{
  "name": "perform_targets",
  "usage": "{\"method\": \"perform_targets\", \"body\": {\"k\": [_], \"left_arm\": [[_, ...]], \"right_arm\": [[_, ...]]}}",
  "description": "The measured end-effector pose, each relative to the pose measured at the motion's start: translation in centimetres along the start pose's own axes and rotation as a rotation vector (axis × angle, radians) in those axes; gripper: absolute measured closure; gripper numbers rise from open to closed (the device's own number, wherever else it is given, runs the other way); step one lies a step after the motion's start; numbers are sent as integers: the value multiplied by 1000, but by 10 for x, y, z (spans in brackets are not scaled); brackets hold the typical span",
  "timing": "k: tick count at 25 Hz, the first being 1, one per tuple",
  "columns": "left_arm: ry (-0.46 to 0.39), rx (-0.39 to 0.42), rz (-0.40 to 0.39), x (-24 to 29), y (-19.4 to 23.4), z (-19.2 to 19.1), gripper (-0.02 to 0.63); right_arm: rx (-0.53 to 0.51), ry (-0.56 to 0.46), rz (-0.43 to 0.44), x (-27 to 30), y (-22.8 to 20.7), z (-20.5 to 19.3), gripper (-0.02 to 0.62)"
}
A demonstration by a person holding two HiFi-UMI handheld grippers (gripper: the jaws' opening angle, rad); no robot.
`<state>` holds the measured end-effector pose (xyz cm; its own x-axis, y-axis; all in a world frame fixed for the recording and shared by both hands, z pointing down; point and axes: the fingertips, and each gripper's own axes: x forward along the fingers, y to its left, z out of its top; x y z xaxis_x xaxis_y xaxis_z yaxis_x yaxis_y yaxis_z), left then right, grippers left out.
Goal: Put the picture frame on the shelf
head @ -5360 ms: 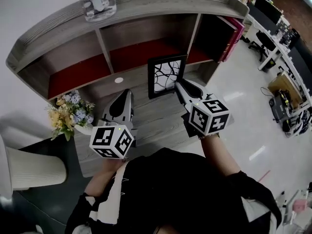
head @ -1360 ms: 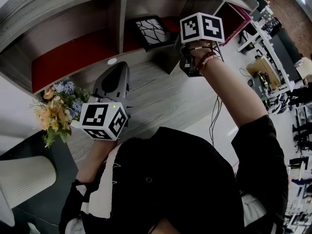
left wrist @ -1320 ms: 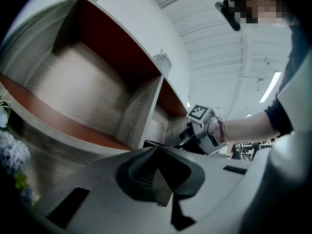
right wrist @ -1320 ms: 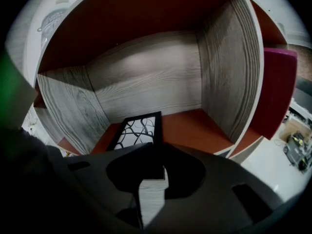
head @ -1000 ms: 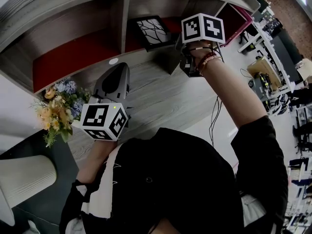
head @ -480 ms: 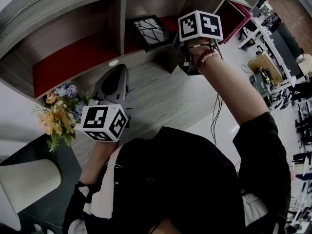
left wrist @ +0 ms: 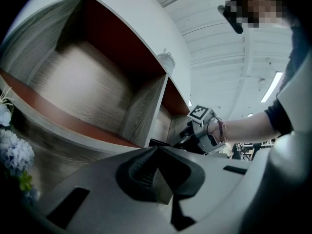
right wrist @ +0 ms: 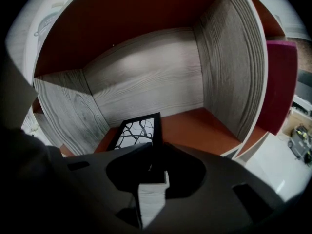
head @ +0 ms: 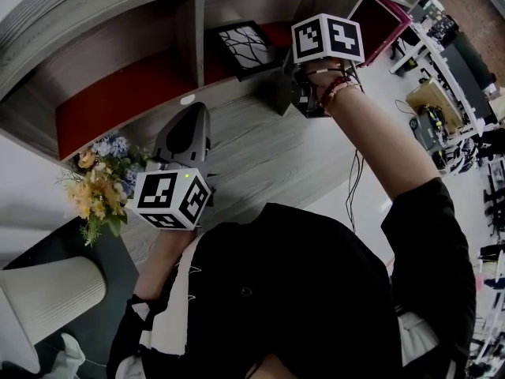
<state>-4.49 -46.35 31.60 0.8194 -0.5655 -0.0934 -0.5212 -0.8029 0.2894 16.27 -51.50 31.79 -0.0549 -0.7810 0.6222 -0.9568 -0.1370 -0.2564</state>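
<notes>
- Resting over the desk [head: 252,156], just right of the flowers [head: 99,184], my left gripper [left wrist: 157,150] has its jaws pressed together on nothing. It points level at the shelf [head: 102,101].
- Next comes the upright divider [head: 196,34], close on the left of the picture frame [head: 245,47]. I count it the nearest thing to knock.
- The picture frame sits on the red floor of the middle bay, tilted back with its branch print facing up. I cannot tell whether a prop holds it.
- My right gripper [right wrist: 155,156] reaches into that bay. Its jaws have just been opening, and the frame's right edge lies between them with the pads eased off.
- I judge the frame light, stiff and thin, with a smooth front that could slip or crack. The black edge is the place to hold, not the face.
- A dark pink panel [head: 390,14] stands further right, well apart.
</notes>
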Motion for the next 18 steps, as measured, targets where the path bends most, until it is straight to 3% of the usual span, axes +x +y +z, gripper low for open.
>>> {"method": "perform_targets", "body": {"k": [10, 18], "left_arm": [[12, 5, 25, -4, -3, -2, 594], [12, 23, 95, -20, -1, 4, 594]], "right_arm": [[14, -22, 62, 1, 3, 3, 509], [25, -34, 119, 4, 6, 2, 518]]}}
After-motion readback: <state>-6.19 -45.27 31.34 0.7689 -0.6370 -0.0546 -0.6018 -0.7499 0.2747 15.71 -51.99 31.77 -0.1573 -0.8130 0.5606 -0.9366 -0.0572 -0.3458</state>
